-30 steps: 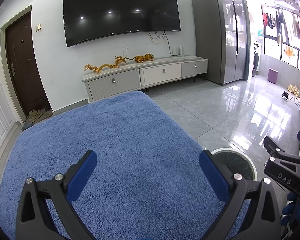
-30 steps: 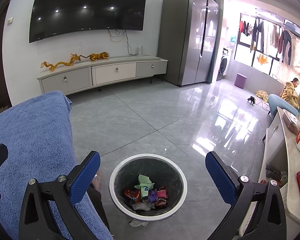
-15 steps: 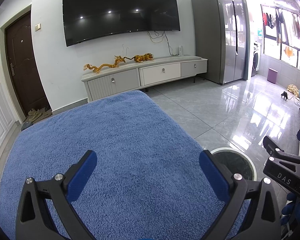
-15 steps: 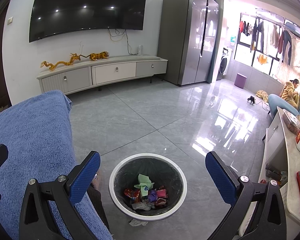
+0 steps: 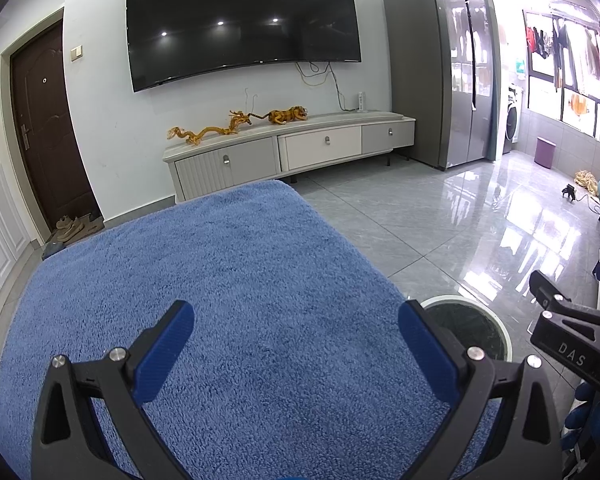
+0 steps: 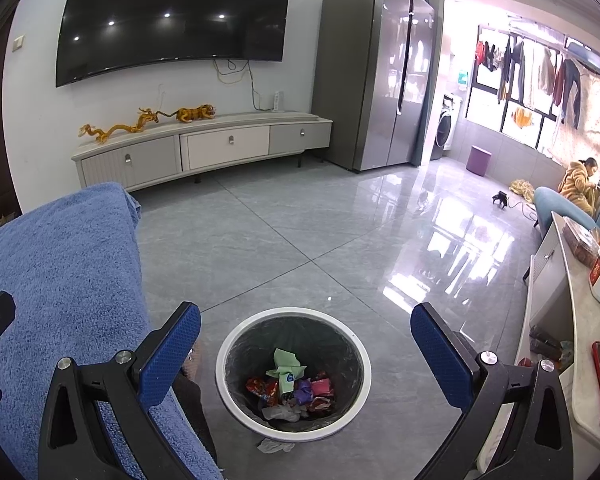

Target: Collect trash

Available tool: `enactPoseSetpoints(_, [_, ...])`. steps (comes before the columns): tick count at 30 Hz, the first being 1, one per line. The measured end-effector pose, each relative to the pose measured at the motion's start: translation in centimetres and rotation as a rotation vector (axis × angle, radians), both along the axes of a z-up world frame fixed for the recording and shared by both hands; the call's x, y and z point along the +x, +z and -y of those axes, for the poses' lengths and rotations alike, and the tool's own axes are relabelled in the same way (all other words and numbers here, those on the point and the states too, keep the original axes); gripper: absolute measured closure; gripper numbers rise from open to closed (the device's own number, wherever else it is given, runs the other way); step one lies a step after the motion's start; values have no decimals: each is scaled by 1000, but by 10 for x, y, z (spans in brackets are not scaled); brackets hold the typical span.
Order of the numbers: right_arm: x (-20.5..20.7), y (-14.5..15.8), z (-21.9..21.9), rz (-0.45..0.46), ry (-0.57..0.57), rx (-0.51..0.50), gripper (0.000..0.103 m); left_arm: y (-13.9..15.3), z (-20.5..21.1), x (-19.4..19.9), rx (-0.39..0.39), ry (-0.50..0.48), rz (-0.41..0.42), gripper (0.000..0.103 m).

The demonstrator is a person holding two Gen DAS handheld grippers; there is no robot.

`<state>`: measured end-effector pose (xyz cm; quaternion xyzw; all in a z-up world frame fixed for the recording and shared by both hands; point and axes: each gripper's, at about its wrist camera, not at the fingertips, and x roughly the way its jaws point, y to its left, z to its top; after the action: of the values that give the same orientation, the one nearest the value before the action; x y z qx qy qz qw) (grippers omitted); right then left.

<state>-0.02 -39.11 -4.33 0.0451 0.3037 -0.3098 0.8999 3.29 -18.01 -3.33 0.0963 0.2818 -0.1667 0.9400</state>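
A round bin (image 6: 224,376) with a white rim and dark liner stands on the grey floor, holding several crumpled wrappers (image 6: 290,386), green, red, purple and pink. My right gripper (image 6: 305,344) hovers open above it, nothing between its blue pads. A white scrap (image 6: 276,446) lies on the floor against the bin's near side. My left gripper (image 5: 296,340) is open over the bare blue fuzzy cloth (image 5: 236,280), holding nothing. In the left wrist view the bin (image 5: 496,322) shows at the right, partly hidden by a finger, with the right gripper's black body beside it.
The blue cloth (image 6: 60,264) covers a raised surface left of the bin. A TV cabinet (image 6: 204,148) and grey fridge (image 6: 376,72) line the far wall. A white counter (image 6: 580,320) with a red phone and boxes is at the right. A person (image 6: 578,184) sits far right.
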Motion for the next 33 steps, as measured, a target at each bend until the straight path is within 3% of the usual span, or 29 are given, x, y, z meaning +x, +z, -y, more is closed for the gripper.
enactPoseSetpoints(33, [-4, 5, 2, 8, -6, -7, 0, 2, -2, 0, 0, -9, -3, 0])
